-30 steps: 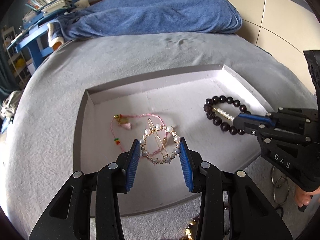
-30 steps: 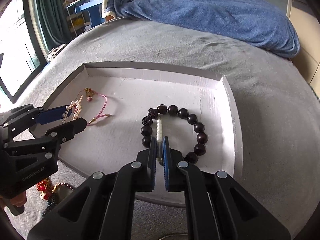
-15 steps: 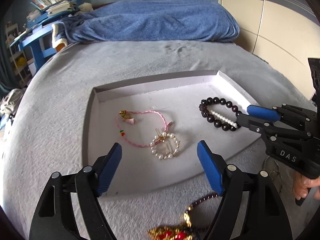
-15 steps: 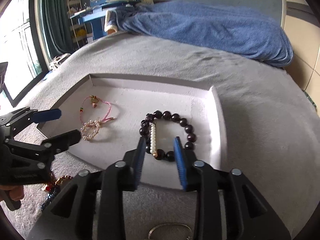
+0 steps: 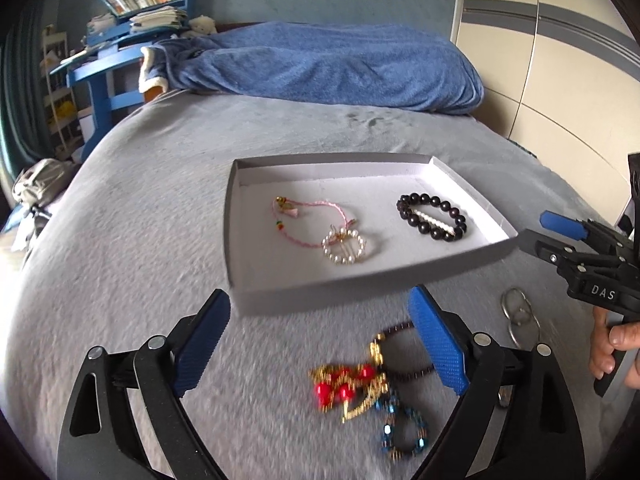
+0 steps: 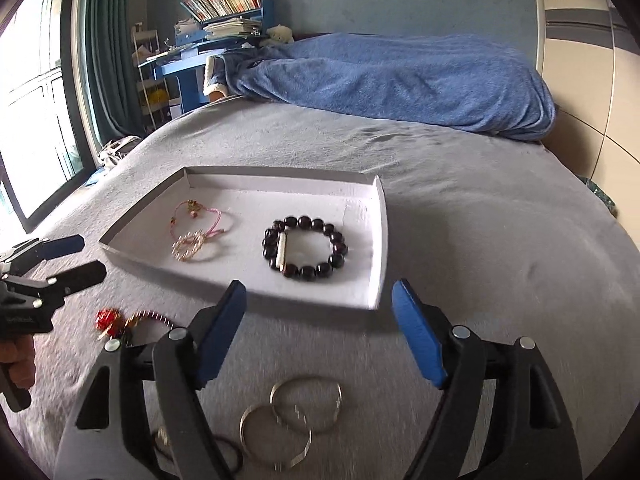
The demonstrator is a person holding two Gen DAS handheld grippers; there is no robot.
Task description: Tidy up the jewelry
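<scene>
A white tray (image 5: 472, 196) (image 6: 380, 232) lies on the grey bed. In it lie a pink cord bracelet (image 5: 304, 216) (image 6: 196, 216), a round pearl hair clip (image 5: 345, 246) (image 6: 188, 246), and a dark bead bracelet (image 5: 432, 216) (image 6: 306, 248) with a small pearl bar. My left gripper (image 5: 320, 340) is open and empty above loose red, gold and blue jewelry (image 5: 360, 388) on the bed. My right gripper (image 6: 320, 332) is open and empty above silver bangles (image 6: 288, 420), in front of the tray.
A blue blanket (image 5: 328, 64) is heaped at the far end of the bed. A blue desk with books (image 5: 120, 40) stands at the back left. A wardrobe (image 5: 560, 60) is on the right. A thin dark hair tie (image 6: 228, 452) lies near the bangles.
Both grippers opened, let go of the pearl clip and the pearl bar in the tray, and pulled back toward the near side of the bed.
</scene>
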